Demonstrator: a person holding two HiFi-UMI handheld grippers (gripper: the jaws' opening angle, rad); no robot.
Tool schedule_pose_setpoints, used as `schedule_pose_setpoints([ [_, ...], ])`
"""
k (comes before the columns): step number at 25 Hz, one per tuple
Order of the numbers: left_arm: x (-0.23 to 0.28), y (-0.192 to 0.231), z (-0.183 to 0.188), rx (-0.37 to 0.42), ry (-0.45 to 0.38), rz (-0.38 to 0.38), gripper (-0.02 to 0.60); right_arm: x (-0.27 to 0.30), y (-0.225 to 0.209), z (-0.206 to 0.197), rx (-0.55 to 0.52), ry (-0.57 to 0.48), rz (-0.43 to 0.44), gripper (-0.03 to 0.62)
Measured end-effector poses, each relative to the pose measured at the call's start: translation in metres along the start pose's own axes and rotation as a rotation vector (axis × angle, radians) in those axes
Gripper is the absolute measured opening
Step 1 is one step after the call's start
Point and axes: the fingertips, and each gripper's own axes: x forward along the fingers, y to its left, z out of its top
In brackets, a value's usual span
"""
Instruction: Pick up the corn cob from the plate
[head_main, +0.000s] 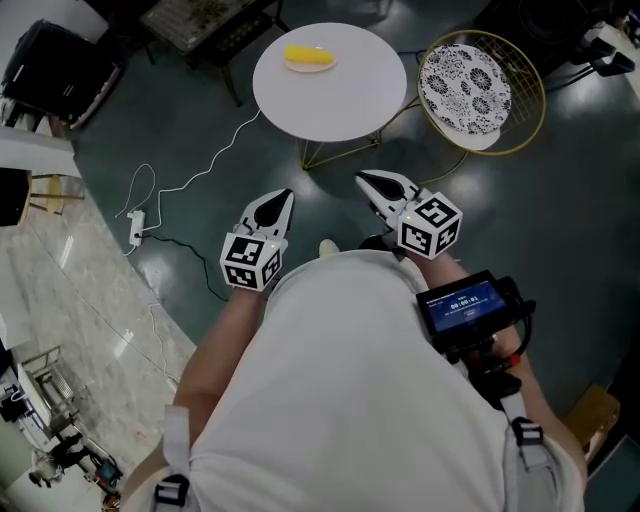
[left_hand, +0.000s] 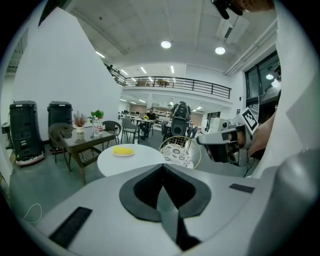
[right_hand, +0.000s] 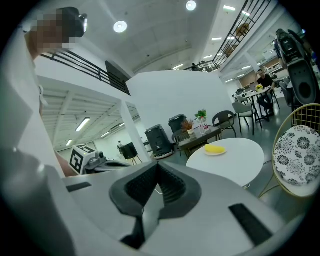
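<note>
The round white table top (head_main: 330, 100) looks smooth and matt, on thin gold metal wire legs (head_main: 322, 152). The gold wire-framed round chair (head_main: 544, 95) carries a black-and-white patterned cloth cushion (head_main: 465, 88). The dark grey-green floor (head_main: 200, 120) is polished and mirrors the lights. The 2 shells, on the left gripper (head_main: 288, 195) and the right gripper (head_main: 362, 178), are smooth matt white plastic. The right one's black pads (right_hand: 172, 187) are ribbed.

One corn cob (head_main: 308, 56), one plate (head_main: 329, 64), one white round table (head_main: 350, 100), two hand-held grippers (head_main: 285, 197) (head_main: 365, 180).
</note>
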Motion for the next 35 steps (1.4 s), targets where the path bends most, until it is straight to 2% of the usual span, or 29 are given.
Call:
schedule_pose_setpoints([
  [7,0.002,0.001,0.0,-0.004,-0.006,-0.005,0.008,-0.001,-0.004,0.0,0.014,-0.009,-0.013,0.006],
  [12,0.0,-0.003,0.005,0.033,-0.018,-0.004,0.008,-0.002,-0.007,0.0,0.021,-0.011,-0.017,0.007],
  [35,-0.02,0.002,0.011,-0.014,-0.014,0.034,0.008,0.004,0.004,0.007,0.019,0.005,0.007,0.006],
])
